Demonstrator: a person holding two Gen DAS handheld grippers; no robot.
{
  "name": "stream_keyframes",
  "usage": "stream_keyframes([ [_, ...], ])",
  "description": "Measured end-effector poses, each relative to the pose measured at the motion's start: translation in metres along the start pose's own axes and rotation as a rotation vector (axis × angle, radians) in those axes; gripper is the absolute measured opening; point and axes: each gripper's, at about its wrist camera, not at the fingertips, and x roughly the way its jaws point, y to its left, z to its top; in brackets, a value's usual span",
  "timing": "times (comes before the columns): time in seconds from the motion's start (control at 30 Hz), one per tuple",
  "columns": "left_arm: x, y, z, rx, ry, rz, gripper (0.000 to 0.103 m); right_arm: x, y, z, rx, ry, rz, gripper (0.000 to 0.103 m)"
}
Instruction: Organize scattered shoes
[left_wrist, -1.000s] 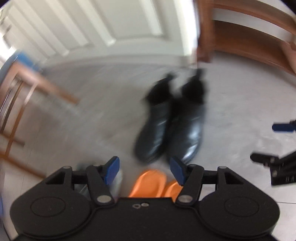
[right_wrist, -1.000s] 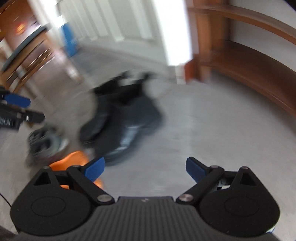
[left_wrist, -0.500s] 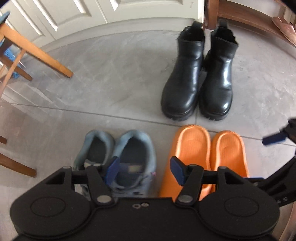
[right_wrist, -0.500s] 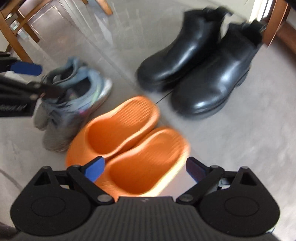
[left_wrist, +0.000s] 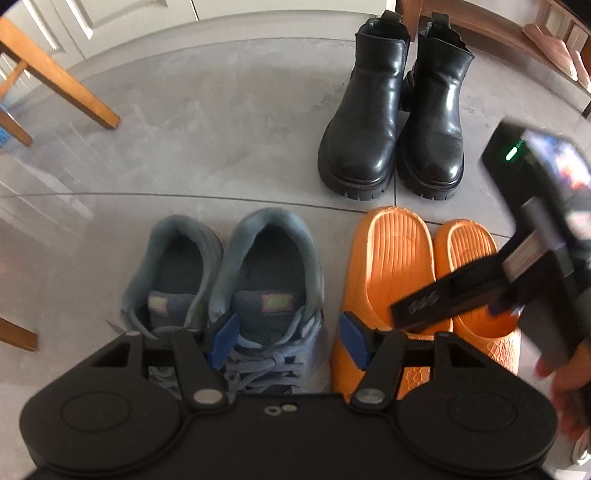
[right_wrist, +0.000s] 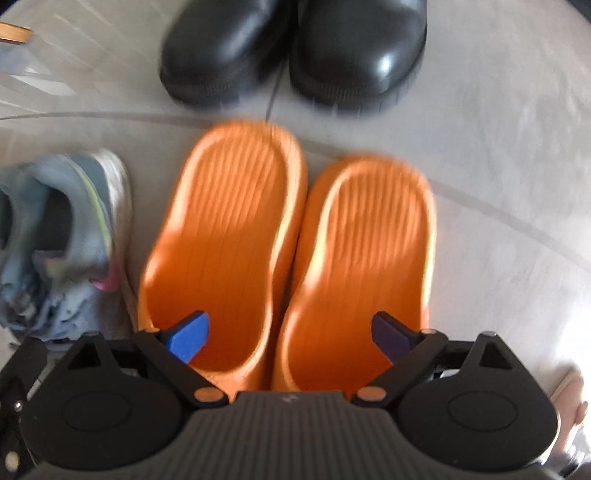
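Right gripper (right_wrist: 290, 338) wide, empty, above orange slippers (right_wrist: 284, 251) | left gripper (left_wrist: 286, 345) half-open, empty, above sneakers (left_wrist: 225, 280) | I'd pinch both inner walls together, lifting level.

Three pairs of shoes stand on the grey floor. The black ankle boots (left_wrist: 395, 122) stand upright, side by side. Just in front of their toes lie the orange slippers (left_wrist: 391, 266), touching along their sides. Beside those sit the grey-blue laced sneakers (left_wrist: 236, 280), openings up.
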Motion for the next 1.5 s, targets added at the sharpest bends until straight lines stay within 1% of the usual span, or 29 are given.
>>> stream_keyframes([
  [0.07, 0.000, 0.004, -0.002, -0.014, -0.014, -0.005, 0.061, 0.013, 0.003, 0.002, 0.030, 0.051, -0.013, 0.095],
  [0.17, -0.003, 0.013, -0.007, -0.040, -0.027, -0.012, 0.061, 0.016, -0.001, 0.008, 0.020, 0.075, 0.014, 0.095],
  [0.23, -0.004, 0.017, -0.010, -0.053, -0.028, -0.013, 0.061, 0.014, -0.004, 0.010, -0.004, 0.101, 0.042, 0.087],
  [0.27, -0.004, 0.018, -0.011, -0.059, -0.027, -0.013, 0.061, 0.012, -0.008, 0.011, 0.004, 0.100, 0.050, 0.084],
  [0.33, -0.004, 0.021, -0.014, -0.072, -0.026, -0.013, 0.061, 0.006, -0.020, 0.012, 0.035, 0.095, 0.061, 0.057],
  [0.37, -0.004, 0.023, -0.015, -0.077, -0.025, -0.010, 0.061, 0.003, -0.032, 0.013, 0.084, 0.112, 0.116, 0.052],
  [0.4, -0.003, 0.024, -0.016, -0.080, -0.022, -0.005, 0.061, 0.000, -0.039, 0.012, 0.106, 0.125, 0.156, 0.030],
  [0.43, -0.003, 0.025, -0.016, -0.084, -0.022, -0.002, 0.061, -0.003, -0.038, 0.009, 0.090, 0.125, 0.152, 0.026],
  [0.5, -0.003, 0.025, -0.015, -0.091, -0.025, -0.001, 0.061, -0.009, -0.021, -0.001, -0.001, 0.086, 0.103, 0.026],
  [0.6, -0.005, 0.028, -0.015, -0.101, -0.038, -0.007, 0.061, -0.011, 0.003, -0.007, -0.089, 0.079, 0.057, 0.026],
  [0.67, -0.009, 0.029, -0.016, -0.107, -0.050, 0.008, 0.061, -0.012, 0.004, -0.006, -0.102, 0.068, 0.063, 0.026],
  [0.7, -0.010, 0.031, -0.016, -0.114, -0.055, 0.011, 0.061, -0.014, -0.002, -0.007, -0.093, 0.061, 0.082, 0.026],
  [0.77, -0.011, 0.033, -0.016, -0.130, -0.052, 0.005, 0.061, -0.019, -0.017, -0.009, -0.051, 0.042, 0.131, 0.025],
  [0.87, -0.010, 0.030, -0.016, -0.114, -0.040, 0.022, 0.061, -0.028, -0.042, -0.015, 0.040, 0.006, 0.188, 0.025],
  [0.97, -0.009, 0.026, -0.016, -0.112, -0.036, 0.022, 0.061, -0.043, -0.056, -0.013, 0.071, -0.019, 0.207, 0.024],
  [1.1, -0.008, 0.012, -0.012, -0.081, -0.028, 0.026, 0.061, -0.065, -0.075, -0.006, 0.073, -0.041, 0.220, 0.023],
  [1.27, -0.011, -0.010, -0.001, -0.046, -0.035, 0.025, 0.061, -0.096, -0.121, 0.005, 0.092, -0.055, 0.205, 0.022],
  [1.33, -0.013, -0.019, 0.003, -0.033, -0.040, 0.036, 0.061, -0.112, -0.149, 0.013, 0.104, -0.068, 0.199, 0.022],
  [1.43, -0.014, -0.036, 0.011, -0.019, -0.034, 0.047, 0.061, -0.128, -0.176, 0.027, 0.082, -0.095, 0.164, 0.022],
  [1.5, -0.014, -0.048, 0.016, -0.009, -0.029, 0.059, 0.061, -0.139, -0.210, 0.046, 0.089, -0.130, 0.117, 0.022],
])
